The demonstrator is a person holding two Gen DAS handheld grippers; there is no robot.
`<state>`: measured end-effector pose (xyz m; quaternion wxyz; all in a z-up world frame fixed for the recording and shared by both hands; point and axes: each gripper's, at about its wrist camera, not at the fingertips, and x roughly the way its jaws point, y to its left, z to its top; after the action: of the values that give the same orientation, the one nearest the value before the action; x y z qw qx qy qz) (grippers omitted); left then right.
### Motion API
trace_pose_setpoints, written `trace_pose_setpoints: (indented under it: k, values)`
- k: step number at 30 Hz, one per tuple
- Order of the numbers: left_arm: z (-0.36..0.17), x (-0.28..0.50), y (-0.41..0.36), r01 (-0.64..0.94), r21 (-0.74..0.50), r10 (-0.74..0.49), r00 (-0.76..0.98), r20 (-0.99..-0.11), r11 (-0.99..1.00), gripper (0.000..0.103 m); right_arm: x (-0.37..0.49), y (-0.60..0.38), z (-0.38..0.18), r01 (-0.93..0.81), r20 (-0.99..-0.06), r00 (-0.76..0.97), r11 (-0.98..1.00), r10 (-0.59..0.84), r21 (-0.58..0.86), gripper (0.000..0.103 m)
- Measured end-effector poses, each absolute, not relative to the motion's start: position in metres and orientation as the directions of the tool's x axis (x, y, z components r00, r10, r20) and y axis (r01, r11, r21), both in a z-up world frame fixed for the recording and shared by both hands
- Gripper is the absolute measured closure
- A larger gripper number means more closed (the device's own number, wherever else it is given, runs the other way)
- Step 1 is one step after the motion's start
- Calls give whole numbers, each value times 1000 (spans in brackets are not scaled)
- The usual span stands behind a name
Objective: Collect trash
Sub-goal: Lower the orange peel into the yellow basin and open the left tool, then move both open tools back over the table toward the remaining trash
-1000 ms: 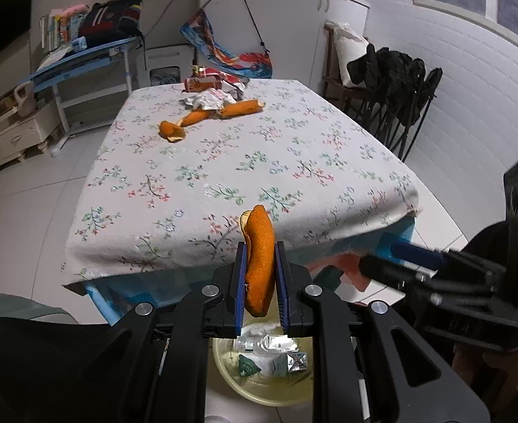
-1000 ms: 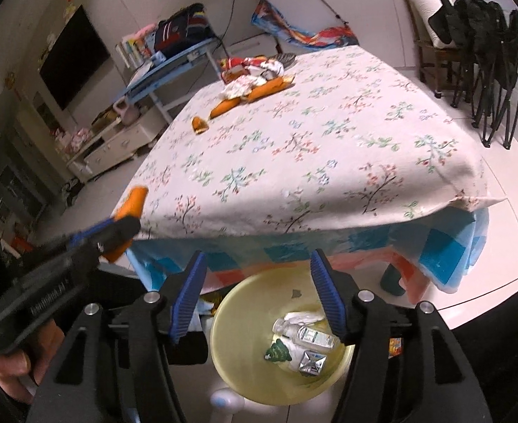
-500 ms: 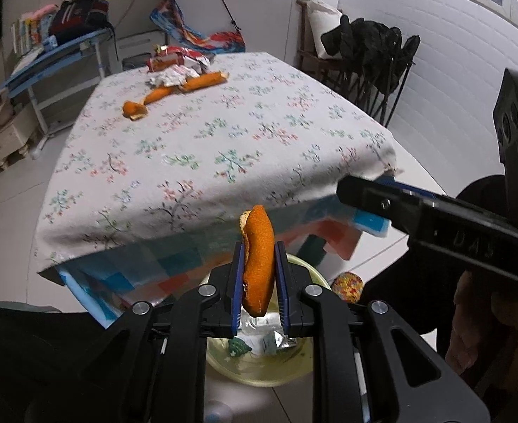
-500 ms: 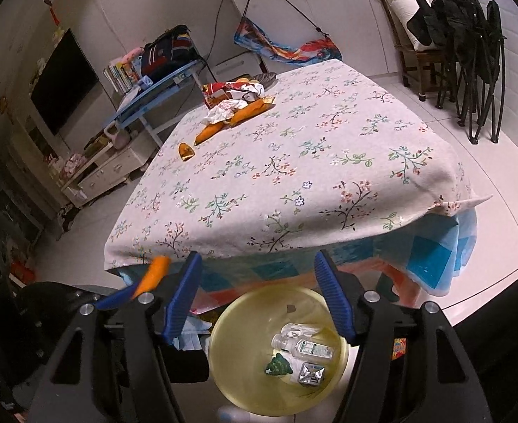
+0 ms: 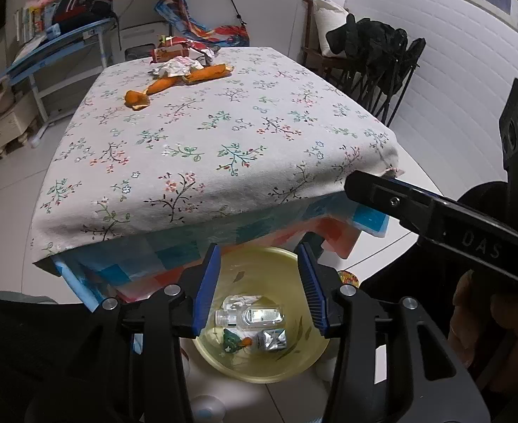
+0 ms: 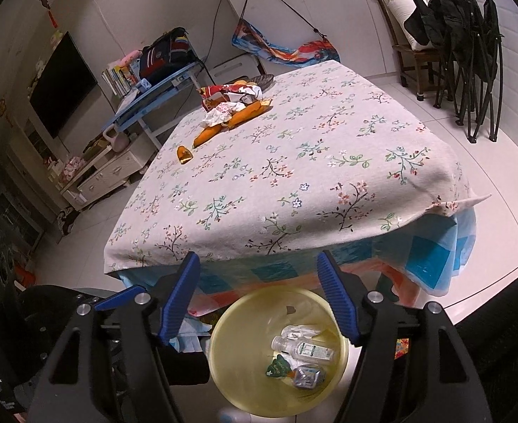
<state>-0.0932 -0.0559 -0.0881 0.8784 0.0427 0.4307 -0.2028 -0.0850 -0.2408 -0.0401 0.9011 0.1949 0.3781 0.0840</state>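
Note:
My left gripper (image 5: 259, 246) hangs over the yellow bin (image 5: 223, 363) below the table's near edge. Its jaws are opening and nothing is between them. A small piece of orange peel (image 5: 246, 342) lies in the bin beside a clear bottle (image 5: 248, 317), a foil wrapper (image 5: 273, 340) and a green scrap (image 5: 230, 340). My right gripper (image 6: 257, 255) stands open and empty above the same bin (image 6: 230, 380). More orange peels (image 5: 137, 99) (image 6: 184, 153) and crumpled wrappers (image 5: 179, 49) (image 6: 230, 92) lie at the table's far end.
The table (image 5: 223, 134) carries a floral cloth over a blue and orange check cloth. Folded black chairs (image 5: 375, 56) stand to the right. A blue desk (image 6: 146, 98) and a low white cabinet (image 6: 107, 172) stand to the left. A hand holds the right gripper's black body (image 5: 445, 225).
My left gripper held an orange peel upright between shut jaws. The jaws have spread and the peel now lies in the bin. The right gripper has hardly moved.

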Motion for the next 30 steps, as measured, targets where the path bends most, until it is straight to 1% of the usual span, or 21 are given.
trace_pose_setpoints:
  k: [14, 17, 19, 22, 27, 30]
  values:
    - [-83, -93, -53, 366, -67, -285, 586, -759, 928, 54, -86, -243, -40, -2, -649, 700, 910, 296, 414, 34]
    - [-79, -89, -51, 360, -62, -281, 598, -750, 931, 51, -85, -242, -39, -7, -649, 700, 911, 299, 412, 34]
    - [-73, -81, -45, 341, -55, -267, 617, -740, 939, 48, -81, -241, -36, -21, -644, 703, 914, 302, 406, 34]
    - [-63, -64, -30, 291, -68, -246, 638, -730, 954, 48, -74, -236, -33, -33, -641, 705, 917, 304, 398, 34]
    - [-50, -32, -5, 204, -55, -180, 672, -719, 978, 47, -57, -227, -28, -70, -640, 701, 923, 315, 378, 34]
    - [-46, -13, 9, 151, -76, -159, 677, -718, 986, 47, -44, -224, -25, -89, -643, 699, 930, 313, 356, 34]
